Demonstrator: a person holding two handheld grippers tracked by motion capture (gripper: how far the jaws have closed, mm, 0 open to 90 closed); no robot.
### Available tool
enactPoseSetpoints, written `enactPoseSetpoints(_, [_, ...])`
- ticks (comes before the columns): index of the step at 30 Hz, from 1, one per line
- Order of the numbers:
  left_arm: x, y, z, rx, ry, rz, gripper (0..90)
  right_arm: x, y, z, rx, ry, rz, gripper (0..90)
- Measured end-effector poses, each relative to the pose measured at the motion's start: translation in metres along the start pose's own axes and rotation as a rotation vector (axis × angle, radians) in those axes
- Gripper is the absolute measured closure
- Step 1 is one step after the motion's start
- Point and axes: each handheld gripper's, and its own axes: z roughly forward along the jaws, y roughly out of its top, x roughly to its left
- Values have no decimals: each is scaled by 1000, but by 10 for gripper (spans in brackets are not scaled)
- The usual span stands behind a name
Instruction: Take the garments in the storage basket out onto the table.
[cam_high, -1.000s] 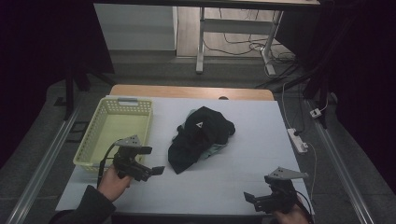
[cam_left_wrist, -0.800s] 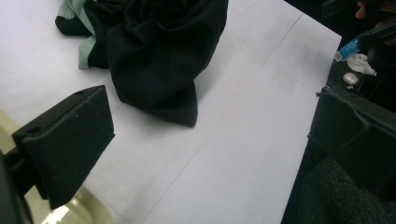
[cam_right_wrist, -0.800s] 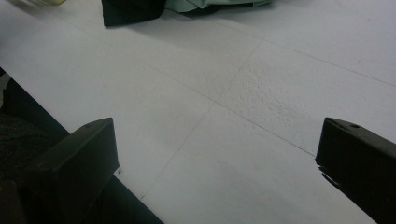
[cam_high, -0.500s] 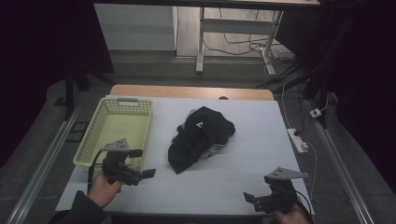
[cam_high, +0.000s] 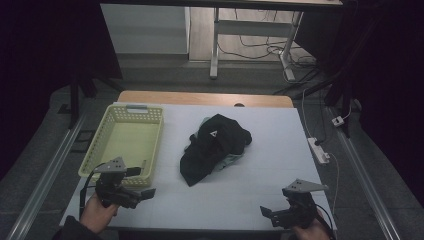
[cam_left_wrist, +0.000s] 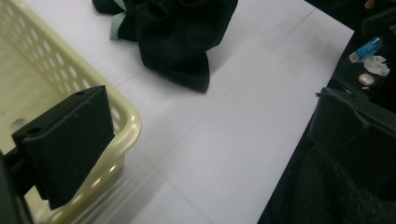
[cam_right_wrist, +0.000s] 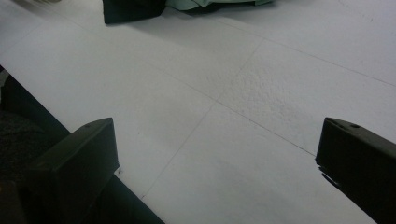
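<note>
Now: black garment (cam_high: 215, 146) heaped mid-table (cam_high: 265, 170), a pale green piece under it, just right of yellow basket (cam_high: 131, 142). Left gripper (cam_high: 142, 191) at 7 o'clock, jaws spread, empty, beside basket's near corner. Right gripper (cam_high: 267, 214) at 5 o'clock, jaws wide apart over bare table, well apart from garment.

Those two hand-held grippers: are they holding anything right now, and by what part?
Nothing is held. The left hand-held gripper and right hand-held gripper are both open, apart from the dark garment on the table.
</note>
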Motion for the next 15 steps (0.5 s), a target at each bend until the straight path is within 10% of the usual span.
enactPoseSetpoints(15, [5,-25,-30,-42,40,-47,0,0,0,0,1,-2,4,0])
